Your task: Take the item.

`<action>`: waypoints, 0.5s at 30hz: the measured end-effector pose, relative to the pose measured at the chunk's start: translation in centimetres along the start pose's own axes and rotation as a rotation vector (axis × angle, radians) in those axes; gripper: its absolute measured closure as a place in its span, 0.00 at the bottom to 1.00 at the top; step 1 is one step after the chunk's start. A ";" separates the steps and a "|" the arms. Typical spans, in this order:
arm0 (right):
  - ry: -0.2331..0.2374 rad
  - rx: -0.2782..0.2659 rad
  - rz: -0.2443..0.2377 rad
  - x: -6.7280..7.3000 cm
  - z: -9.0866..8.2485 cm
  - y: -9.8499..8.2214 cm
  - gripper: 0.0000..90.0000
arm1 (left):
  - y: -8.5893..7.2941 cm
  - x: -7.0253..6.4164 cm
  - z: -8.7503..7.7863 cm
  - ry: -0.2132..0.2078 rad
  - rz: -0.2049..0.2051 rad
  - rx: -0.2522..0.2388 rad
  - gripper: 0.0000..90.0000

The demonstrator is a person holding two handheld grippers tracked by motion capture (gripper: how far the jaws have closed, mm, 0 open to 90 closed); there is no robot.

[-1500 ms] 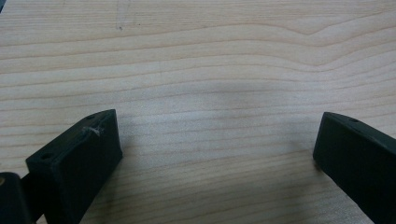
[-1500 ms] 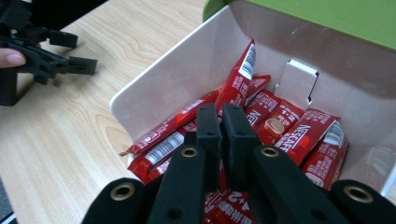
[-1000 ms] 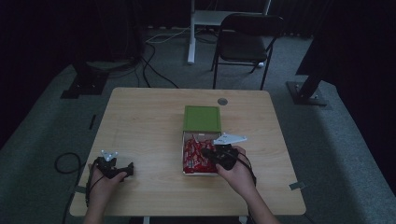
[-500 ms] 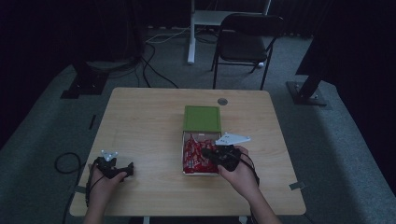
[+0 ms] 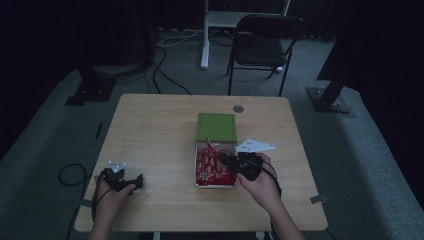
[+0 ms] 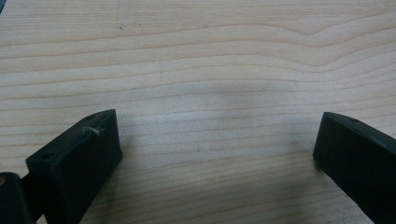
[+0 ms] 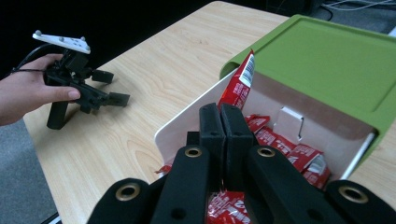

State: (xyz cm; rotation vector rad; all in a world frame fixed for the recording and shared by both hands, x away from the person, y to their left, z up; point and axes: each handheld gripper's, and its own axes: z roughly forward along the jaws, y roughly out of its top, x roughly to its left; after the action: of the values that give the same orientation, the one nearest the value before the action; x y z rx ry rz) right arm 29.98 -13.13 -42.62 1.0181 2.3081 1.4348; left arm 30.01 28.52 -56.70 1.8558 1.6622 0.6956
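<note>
Very little has changed over the last second: in the high view both hands sit where they sat in the earlier frames, and the white open box with a green lid (image 5: pixel 216 150) keeps its place at the centre of the light wooden table (image 5: pixel 150 130). That stillness suggests the picking step is at its grip: the right gripper (image 7: pixel 223 122) has its two black jaws pressed flat together, and a red foil snack packet (image 7: pixel 237 84) stands up directly behind their tips, leaning on the box's inner wall. Whether the pads pinch a corner of that packet or have closed just in front of it cannot be told from the right gripper view. The rest of the red packets (image 5: pixel 207 167) lie heaped inside the box, lower centre of the high view. If a packet is caught, lifting it out is the likely next step; if not, the jaws would need to reopen.

The right hand (image 5: pixel 260 185) reaches in from the lower right of the high view, its gripper (image 5: pixel 225 159) pointing left over the box's right wall and tilted down into the packets. The left hand (image 5: pixel 112 192) rests at the lower left edge of the table, its gripper (image 5: pixel 137 180) lying low and pointing right. In the left gripper view that left gripper (image 6: pixel 215 144) has its jaws spread wide over bare wood with nothing between them.
</note>
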 end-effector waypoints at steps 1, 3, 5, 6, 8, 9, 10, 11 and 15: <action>0.000 -0.006 0.005 -0.1 -0.1 0.1 0.99 | 0.0 0.0 0.0 0.000 0.000 -0.001 0.02; -0.006 -0.011 0.006 -0.3 -0.3 0.2 0.99 | 0.0 0.0 0.0 0.000 0.000 -0.001 0.02; -0.012 -0.028 0.013 -0.5 -0.7 0.3 0.99 | 0.0 0.0 0.0 0.000 0.000 0.000 0.02; -0.012 -0.028 0.013 -0.5 -0.7 0.3 0.99 | 0.0 0.0 0.0 0.000 0.000 0.000 0.02; -0.022 -0.036 0.018 -1.0 -1.2 0.6 0.99 | 0.0 0.0 0.0 0.001 -0.001 -0.003 0.02; -0.024 -0.037 0.022 -1.2 -1.3 0.6 0.99 | 0.0 0.0 0.0 0.001 -0.001 -0.003 0.02; -0.031 -0.050 0.028 -1.4 -1.5 0.7 0.99 | 0.0 0.0 0.0 0.000 0.000 -0.001 0.02; -0.037 -0.047 0.028 -1.6 -1.7 0.8 0.99 | 0.0 0.0 0.0 0.000 -0.001 -0.001 0.02; -0.062 -0.073 0.045 -2.5 -2.7 1.0 0.99 | 0.0 0.0 0.0 0.000 -0.001 -0.001 0.02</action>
State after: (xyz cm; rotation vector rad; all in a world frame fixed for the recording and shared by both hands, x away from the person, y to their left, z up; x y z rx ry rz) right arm 30.81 -16.36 -40.82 1.0842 2.1858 1.4717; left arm 30.01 28.52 -56.70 1.8545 1.6623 0.6962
